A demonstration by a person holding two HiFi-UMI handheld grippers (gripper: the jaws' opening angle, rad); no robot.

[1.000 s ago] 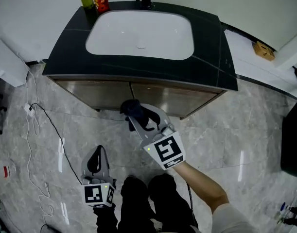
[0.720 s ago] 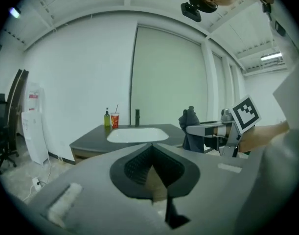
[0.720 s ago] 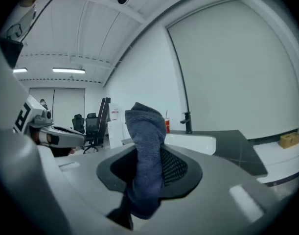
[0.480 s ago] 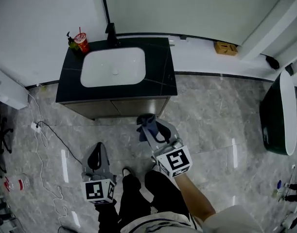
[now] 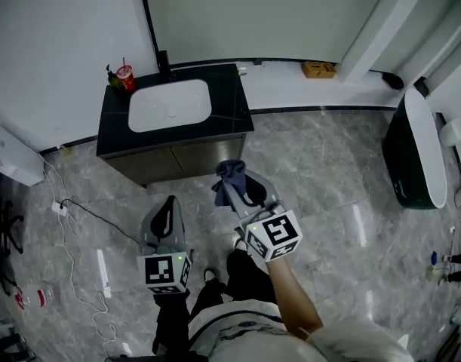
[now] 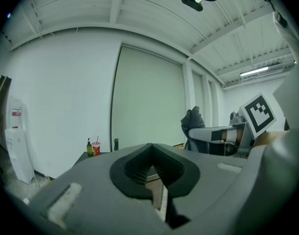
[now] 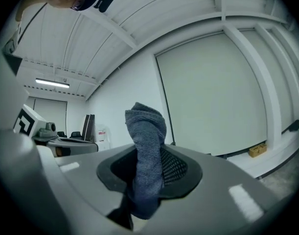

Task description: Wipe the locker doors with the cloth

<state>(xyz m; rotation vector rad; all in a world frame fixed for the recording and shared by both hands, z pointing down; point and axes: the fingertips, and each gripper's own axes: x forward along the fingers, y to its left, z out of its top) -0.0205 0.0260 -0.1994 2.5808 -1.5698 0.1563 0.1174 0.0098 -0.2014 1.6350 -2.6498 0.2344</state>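
My right gripper (image 5: 234,185) is shut on a blue-grey cloth (image 5: 228,173), which sticks up bunched from between its jaws (image 7: 148,131). It hangs over the grey floor, a short way in front of the brown cabinet doors (image 5: 181,159) under a black-topped vanity with a white basin (image 5: 170,105). My left gripper (image 5: 167,207) is lower and to the left, jaws together with nothing in them (image 6: 150,168). In the left gripper view the cloth (image 6: 192,121) and the right gripper's marker cube (image 6: 259,112) show at the right.
A green bottle and a red cup (image 5: 122,76) stand by the black faucet (image 5: 164,59). A cable (image 5: 79,206) and a plastic bottle (image 5: 30,299) lie on the floor at left. A dark rounded tub (image 5: 413,153) stands at right, a small box (image 5: 318,69) by the wall.
The view has pulled back from the vanity, which now looks smaller and farther away. The right gripper still holds the cloth. The left gripper has come up slightly toward the right one.
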